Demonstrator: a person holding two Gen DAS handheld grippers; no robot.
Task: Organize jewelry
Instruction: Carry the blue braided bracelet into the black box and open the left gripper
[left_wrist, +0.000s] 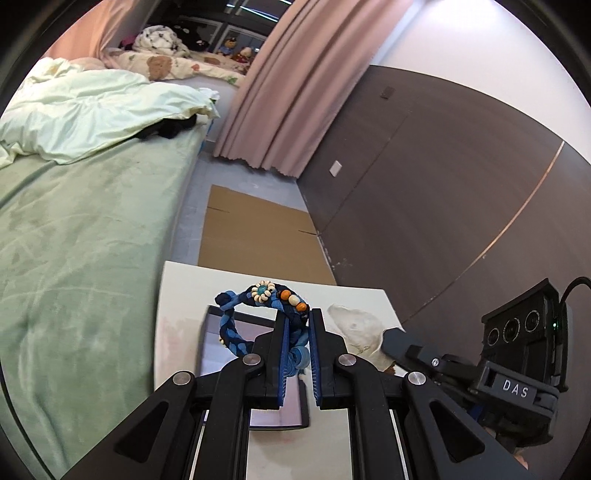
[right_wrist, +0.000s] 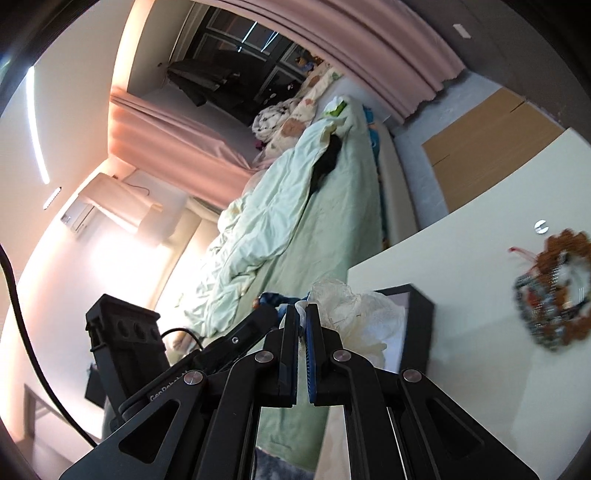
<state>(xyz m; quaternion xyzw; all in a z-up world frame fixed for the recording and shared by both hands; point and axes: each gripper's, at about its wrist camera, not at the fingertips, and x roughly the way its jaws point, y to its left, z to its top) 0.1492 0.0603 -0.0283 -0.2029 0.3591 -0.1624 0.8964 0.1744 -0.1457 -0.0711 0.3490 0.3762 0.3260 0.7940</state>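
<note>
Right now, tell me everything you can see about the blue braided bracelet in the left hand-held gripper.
The blue braided bracelet is a loop of plaited cord in light and dark blue, fabric by the look of it. On its top sits a flower of cream beads around a teal centre, beside orange and cream beads. It stands upright, lifted above the black tray on the white table. The left hand-held gripper is shut on its right side; a coiled blue end shows between the pads.
</note>
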